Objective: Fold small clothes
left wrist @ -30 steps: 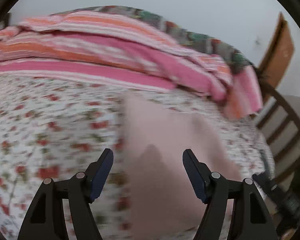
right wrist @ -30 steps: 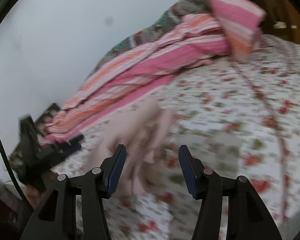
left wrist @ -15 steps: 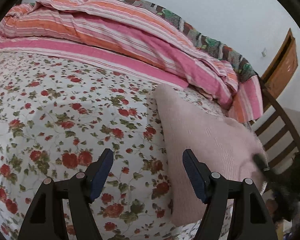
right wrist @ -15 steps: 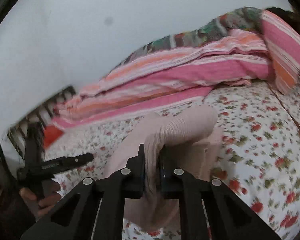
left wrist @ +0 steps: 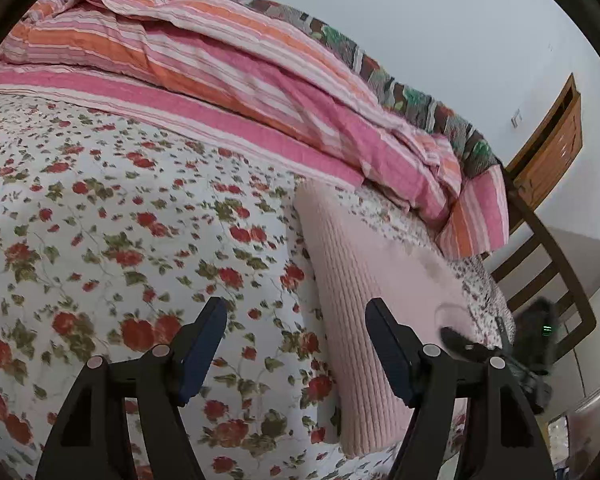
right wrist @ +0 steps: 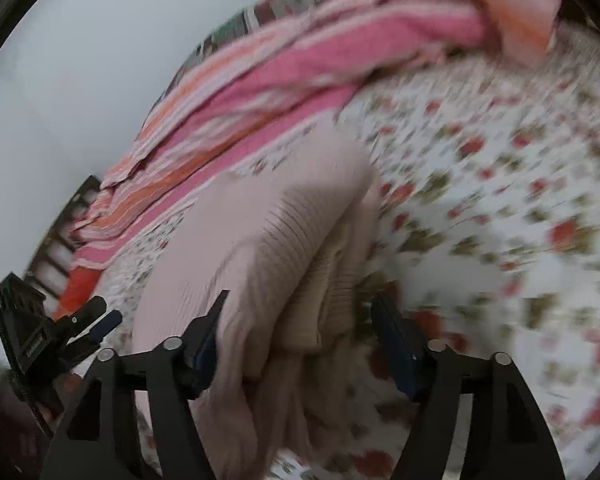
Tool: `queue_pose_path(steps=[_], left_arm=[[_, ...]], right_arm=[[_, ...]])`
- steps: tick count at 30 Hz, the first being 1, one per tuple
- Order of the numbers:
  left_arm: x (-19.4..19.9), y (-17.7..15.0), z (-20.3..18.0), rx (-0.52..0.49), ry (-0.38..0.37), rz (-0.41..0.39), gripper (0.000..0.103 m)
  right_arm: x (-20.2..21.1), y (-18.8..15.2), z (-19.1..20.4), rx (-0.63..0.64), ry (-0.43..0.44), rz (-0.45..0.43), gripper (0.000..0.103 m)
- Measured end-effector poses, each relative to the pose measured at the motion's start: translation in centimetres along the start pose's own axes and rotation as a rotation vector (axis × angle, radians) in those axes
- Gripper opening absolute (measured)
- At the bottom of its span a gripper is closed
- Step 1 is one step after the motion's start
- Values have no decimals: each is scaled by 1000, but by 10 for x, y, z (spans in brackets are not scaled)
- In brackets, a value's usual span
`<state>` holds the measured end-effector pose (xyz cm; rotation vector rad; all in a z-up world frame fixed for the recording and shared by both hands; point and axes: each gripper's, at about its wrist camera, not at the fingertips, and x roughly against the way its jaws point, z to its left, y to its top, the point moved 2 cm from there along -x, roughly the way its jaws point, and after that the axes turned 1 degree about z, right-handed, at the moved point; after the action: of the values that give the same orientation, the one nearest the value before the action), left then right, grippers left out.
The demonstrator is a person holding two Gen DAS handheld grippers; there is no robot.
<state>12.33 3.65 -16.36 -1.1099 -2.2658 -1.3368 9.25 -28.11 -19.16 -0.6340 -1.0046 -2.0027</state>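
A pale pink ribbed knit garment [left wrist: 364, 292] lies folded on the flowered bedsheet [left wrist: 112, 240], to the right in the left wrist view. My left gripper [left wrist: 292, 344] is open and empty, just left of the garment's edge. In the blurred right wrist view the garment [right wrist: 276, 240] lies bunched in thick folds straight ahead. My right gripper [right wrist: 300, 336] is open, its jaws wide on either side of the near end of the folds. The right gripper also shows at the garment's far right edge in the left wrist view [left wrist: 464, 344].
A pink and orange striped quilt [left wrist: 228, 76] is heaped along the far side of the bed against the wall. A wooden chair [left wrist: 548, 240] stands past the bed's right edge. The left gripper shows at the lower left of the right wrist view [right wrist: 72, 332].
My right gripper was shut on the pink garment half a second ago and has opened, letting go of it. My left gripper stayed open and shifted slightly left of the garment.
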Motion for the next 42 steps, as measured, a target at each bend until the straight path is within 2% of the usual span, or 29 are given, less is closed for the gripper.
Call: queue_pose_path(steps=[1, 5, 6, 10, 13, 16, 18, 22, 29, 32, 35, 37, 39, 40, 42], left_arm=[[3, 1, 2, 1, -5, -7, 70], [14, 2, 9, 0, -11, -31, 70], [16, 2, 11, 0, -11, -34, 70], [15, 5, 17, 28, -16, -32, 70], [16, 5, 17, 30, -20, -32, 70], [21, 5, 18, 9, -12, -44, 70], [26, 7, 23, 10, -10, -53, 70], [29, 10, 38, 46, -18, -65, 70], [33, 15, 64, 94, -28, -88, 70], [33, 16, 72, 110, -24, -90, 70], [35, 17, 81, 119, -11, -88, 70], [38, 18, 85, 114, 6, -90, 70], [39, 18, 90, 112, 20, -87, 70], [39, 18, 92, 111, 26, -81, 70], [37, 17, 94, 105, 44, -65, 70]], right_arm=[[-5, 1, -2, -6, 20, 2, 81], [-17, 4, 0, 38, 37, 24, 84], [-20, 5, 2, 51, 46, 44, 81], [-19, 10, -1, -11, 126, 60, 46], [-4, 14, 7, -18, 113, 25, 40], [26, 27, 28, -3, 102, -60, 38], [47, 40, 50, 44, 51, -128, 38], [65, 60, 84, 128, -92, -180, 37], [52, 87, 138, 199, -222, -209, 37], [43, 98, 152, 168, -175, -213, 37], [25, 104, 164, 99, -34, -224, 37], [13, 103, 158, 0, 135, -239, 37], [-7, 96, 140, -90, 225, -245, 37], [-16, 93, 133, -104, 216, -238, 37], [-48, 78, 104, -121, 120, -160, 38]])
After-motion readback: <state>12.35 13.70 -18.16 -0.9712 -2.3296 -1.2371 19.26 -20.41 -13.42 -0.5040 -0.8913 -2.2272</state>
